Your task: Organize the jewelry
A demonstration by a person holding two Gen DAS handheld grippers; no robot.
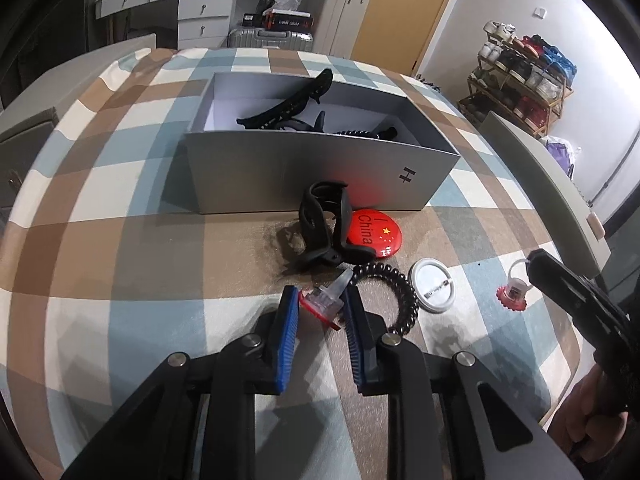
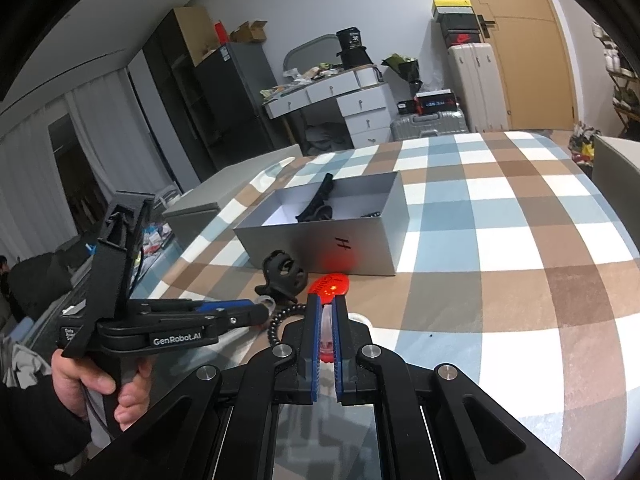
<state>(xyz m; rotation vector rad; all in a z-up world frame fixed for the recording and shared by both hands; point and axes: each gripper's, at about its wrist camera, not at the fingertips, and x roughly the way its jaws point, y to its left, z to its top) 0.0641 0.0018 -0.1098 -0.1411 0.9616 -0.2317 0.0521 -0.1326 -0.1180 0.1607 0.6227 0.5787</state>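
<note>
Underneath, spread flat: checked tablecloth. Far ahead, left: white drawer desk, cluttered on top. Far ahead, centre: silver suitcase lying low, white suitcase upright just beside it. Ahead, right: wooden door, then shoe rack, fully loaded.

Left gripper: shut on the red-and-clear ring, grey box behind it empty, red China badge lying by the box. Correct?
Not quite: the grey box isn't empty. The left wrist view shows black hair clips inside it. The rest holds: the left gripper is shut on the red-and-clear ring, and the red China badge lies by the box.
</note>
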